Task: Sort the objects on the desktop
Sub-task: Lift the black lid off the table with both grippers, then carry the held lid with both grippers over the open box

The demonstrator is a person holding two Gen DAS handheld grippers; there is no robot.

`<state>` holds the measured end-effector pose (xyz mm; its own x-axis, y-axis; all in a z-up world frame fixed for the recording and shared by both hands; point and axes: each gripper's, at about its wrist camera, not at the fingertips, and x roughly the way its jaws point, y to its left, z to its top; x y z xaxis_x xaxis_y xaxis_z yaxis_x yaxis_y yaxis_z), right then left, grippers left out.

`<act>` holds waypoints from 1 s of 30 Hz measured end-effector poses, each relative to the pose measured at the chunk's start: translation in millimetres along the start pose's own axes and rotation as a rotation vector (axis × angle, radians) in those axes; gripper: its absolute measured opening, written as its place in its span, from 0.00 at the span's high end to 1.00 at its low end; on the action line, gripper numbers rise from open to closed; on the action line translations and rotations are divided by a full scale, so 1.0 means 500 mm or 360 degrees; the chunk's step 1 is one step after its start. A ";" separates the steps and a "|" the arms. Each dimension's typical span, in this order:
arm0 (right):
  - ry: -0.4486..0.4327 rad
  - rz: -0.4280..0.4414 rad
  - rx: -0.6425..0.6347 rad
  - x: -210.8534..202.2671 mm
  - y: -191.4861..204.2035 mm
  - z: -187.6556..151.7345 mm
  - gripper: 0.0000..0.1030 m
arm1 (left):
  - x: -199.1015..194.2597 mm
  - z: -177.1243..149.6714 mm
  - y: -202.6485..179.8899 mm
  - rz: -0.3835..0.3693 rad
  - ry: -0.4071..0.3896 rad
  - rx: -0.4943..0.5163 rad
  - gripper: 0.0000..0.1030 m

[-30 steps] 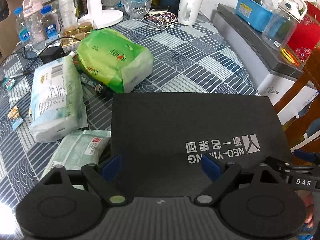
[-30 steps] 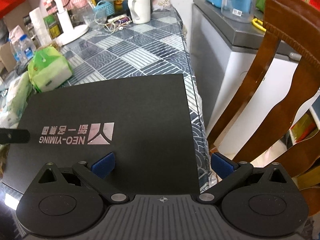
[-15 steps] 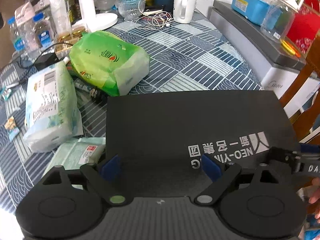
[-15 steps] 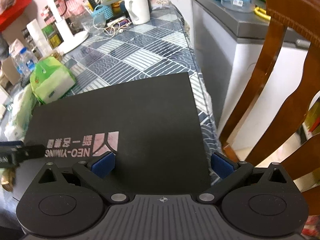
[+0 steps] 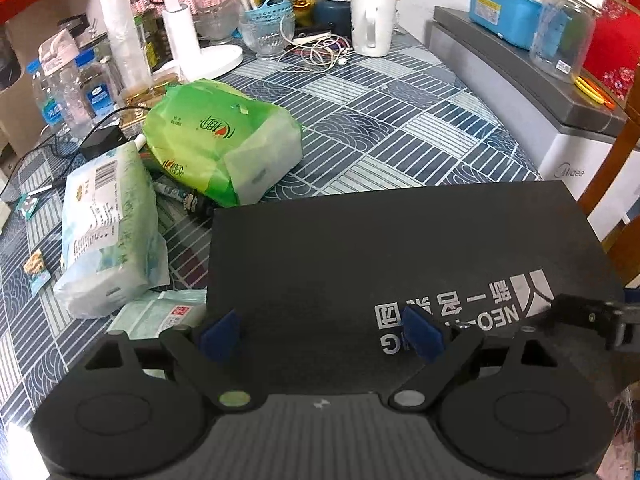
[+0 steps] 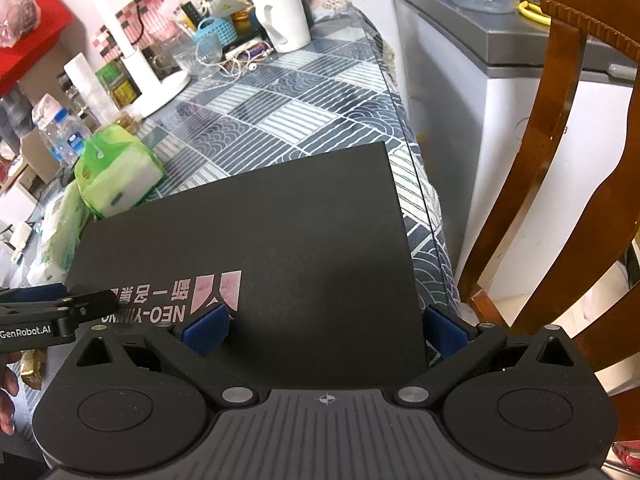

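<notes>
Counter (image 5: 400,128) has a blue/white patterned cover, geometric tiles. Directly on it:
- flat black box (image 5: 380,248) with "NEO-YIMING" print, near edge, right side close to the counter's right edge
- green tissue pack (image 5: 216,140) just beyond the box's far-left corner
- pale wipes pack (image 5: 108,224) left of the box, a flat green-white packet (image 5: 160,314) just beside it, partly hidden by the box
- white mug (image 5: 372,20) at far end, tangle of white earphone cable (image 5: 320,50) beside it
- glass bowl (image 5: 266,38), white round lamp base (image 5: 212,58)
- water bottles (image 5: 68,96) far left, black charger (image 5: 102,142) near them

Far-end clutter too dense to itemise.
</notes>
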<state>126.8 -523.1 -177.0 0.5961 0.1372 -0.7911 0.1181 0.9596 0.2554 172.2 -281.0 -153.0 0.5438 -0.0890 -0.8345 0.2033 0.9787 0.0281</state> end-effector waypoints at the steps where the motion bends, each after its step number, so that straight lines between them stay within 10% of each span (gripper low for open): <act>1: -0.0004 -0.0002 0.0002 0.001 0.000 0.000 0.00 | -0.001 0.001 -0.003 0.0001 0.0011 -0.0008 0.00; 20: -0.0016 -0.0041 0.0013 0.011 0.005 0.001 0.00 | 0.004 -0.012 0.068 0.0043 0.0050 -0.0188 0.00; 30: -0.0015 -0.0050 0.0014 0.012 0.006 0.001 0.00 | 0.040 -0.020 0.130 -0.0277 0.0151 -0.0444 0.00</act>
<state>131.3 -519.8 -180.6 0.5992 0.1045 -0.7938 0.1440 0.9612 0.2353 188.0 -217.5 -173.5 0.4400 -0.2543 -0.8612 0.0489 0.9644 -0.2598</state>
